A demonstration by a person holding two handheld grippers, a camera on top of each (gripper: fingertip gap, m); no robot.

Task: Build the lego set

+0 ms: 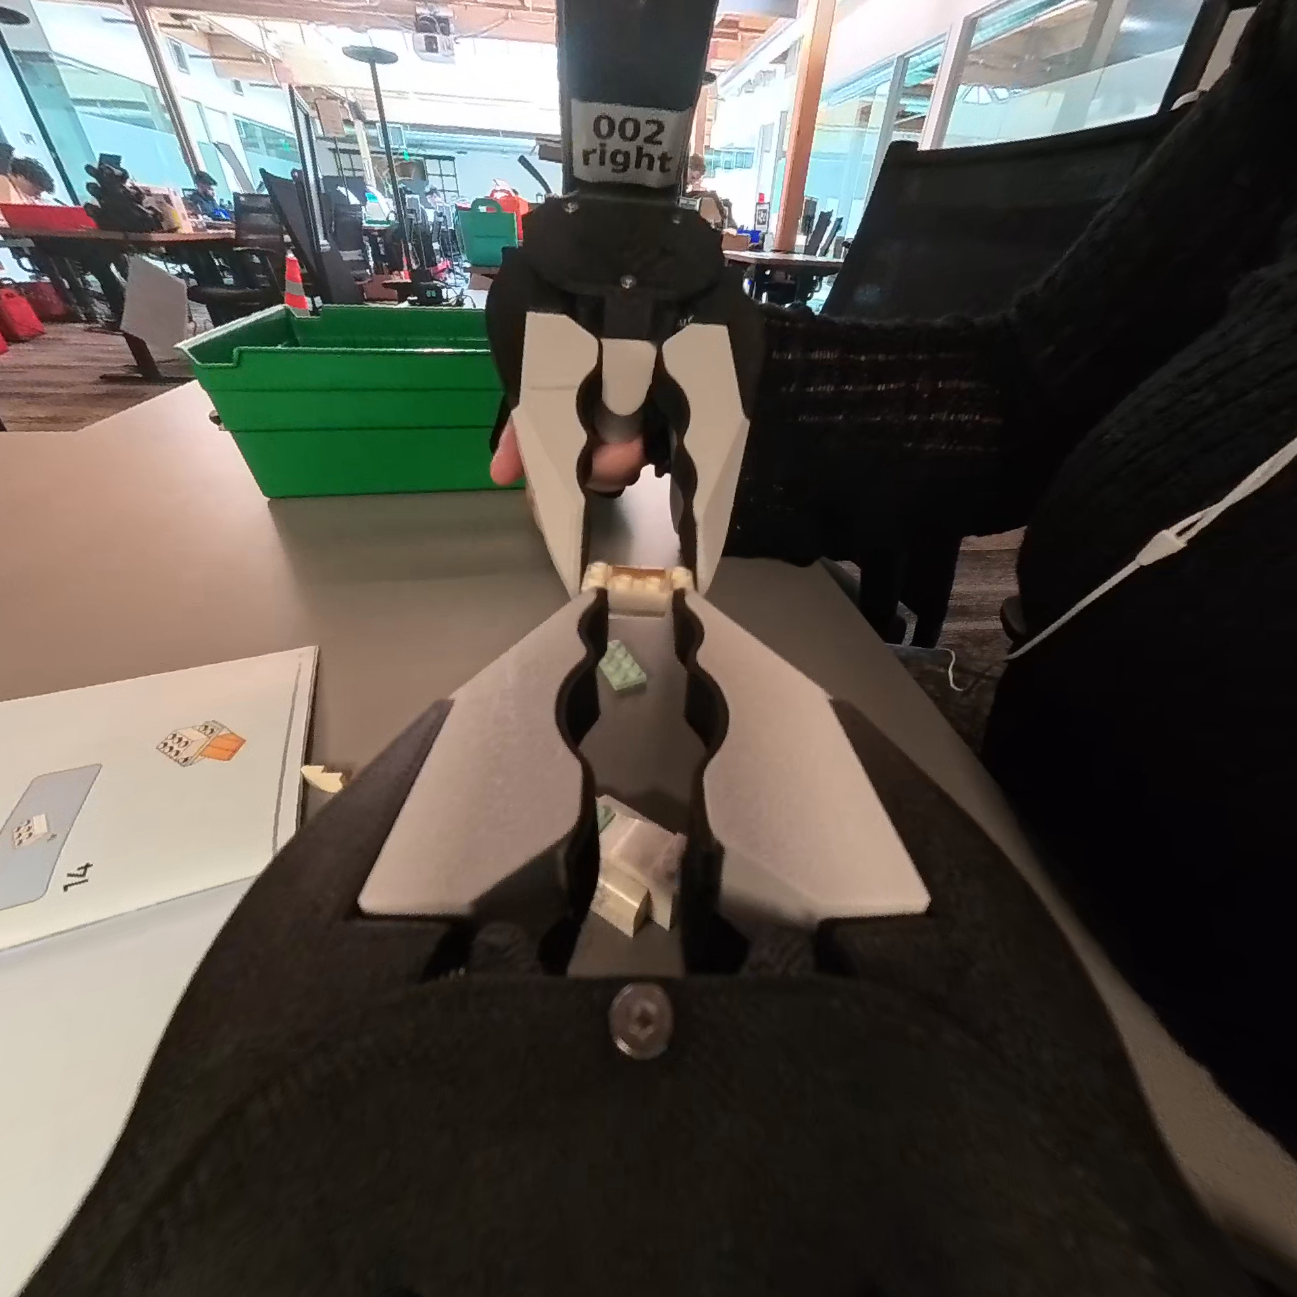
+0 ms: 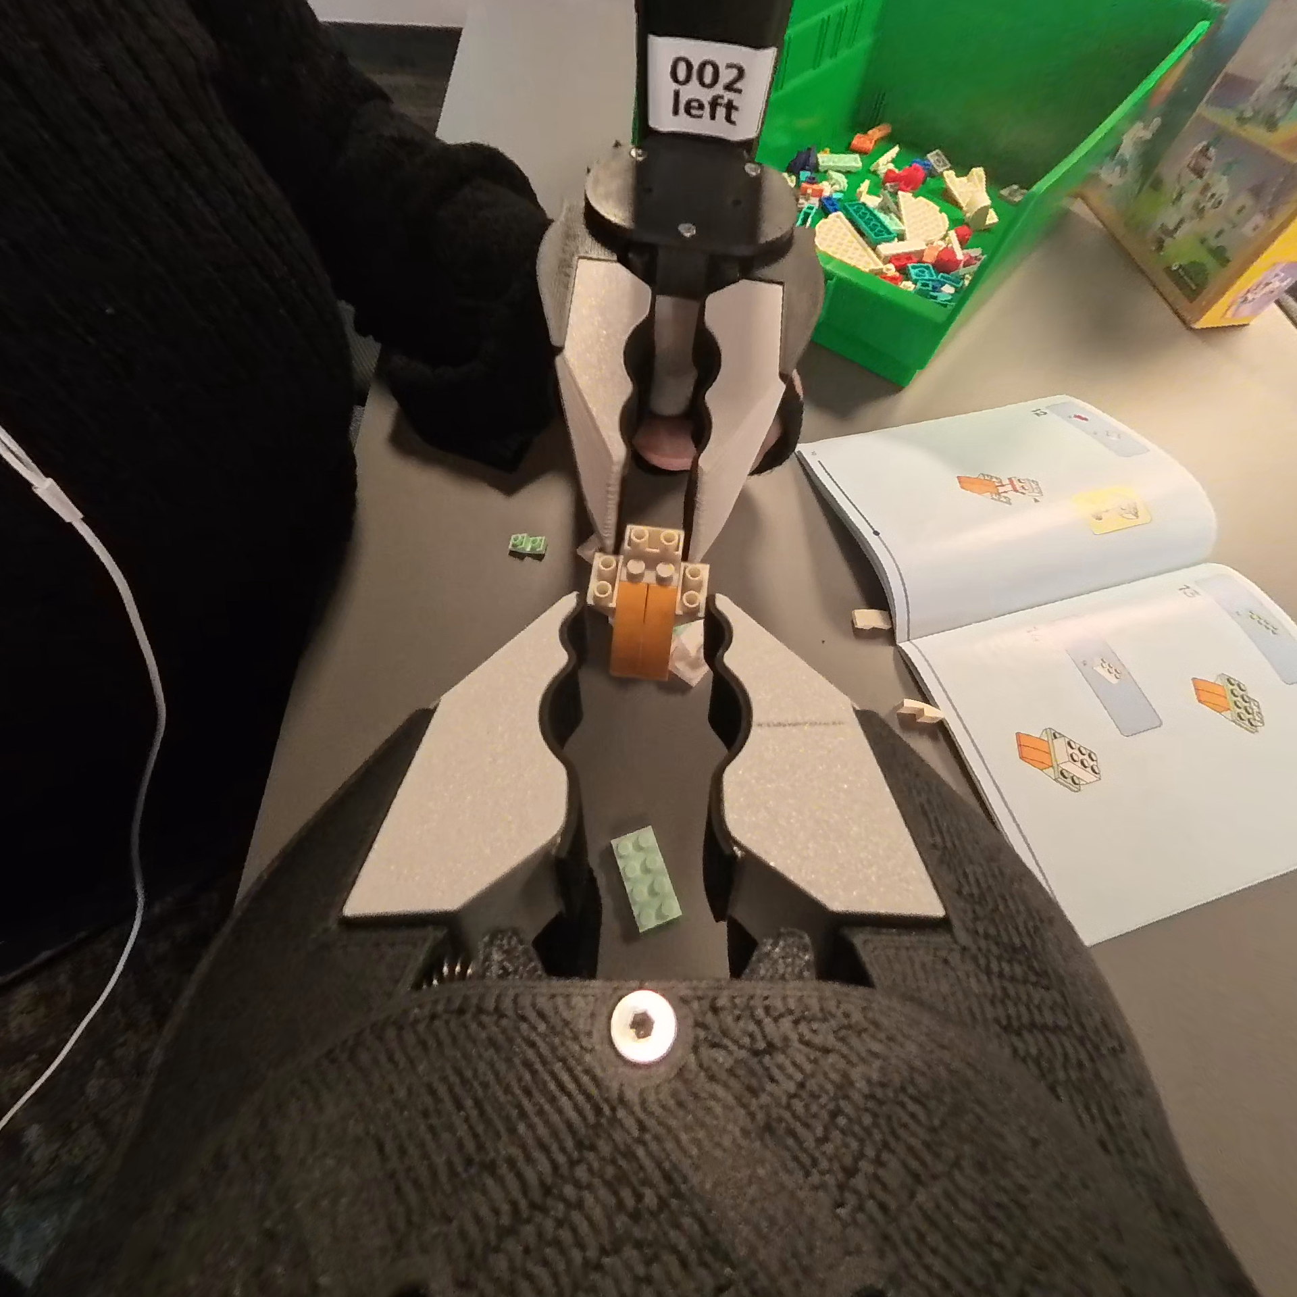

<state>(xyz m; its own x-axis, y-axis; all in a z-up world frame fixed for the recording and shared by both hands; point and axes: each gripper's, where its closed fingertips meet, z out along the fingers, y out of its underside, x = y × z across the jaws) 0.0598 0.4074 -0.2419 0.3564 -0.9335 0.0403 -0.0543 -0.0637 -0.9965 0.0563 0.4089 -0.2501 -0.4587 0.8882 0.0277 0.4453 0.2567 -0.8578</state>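
Left gripper (image 1: 637,596): my tips were clamped on the cream end of the build (image 2: 649,589), held in the air above the table (image 1: 175,533).
Right gripper (image 2: 649,610): my tips were pressed on the two cream side bricks of the same build; the orange tiles pointed back toward this camera.
Build: a small cluster of cream bricks with two orange tiles, pinched between both tools, which faced each other tip to tip.
Handling: I judged it very light and rigid, but the stud joints could pop apart under a twist or a squeeze off the line of the joints. The smooth tile faces looked slippery; the cream side walls were the better hold.
Loose parts: a mint plate (image 2: 647,879) lay on the table under my right gripper; a smaller green piece (image 2: 527,544) sat well off to the side; a cream piece (image 2: 870,622) lay just beside the booklet (image 2: 1053,632).
Booklet: open beside the work, showing a cream-and-orange step.
Bin (image 2: 982,175): green, holding mixed bricks, behind the left gripper.
Risk: pushing the tools together unevenly could split the build or drop it.
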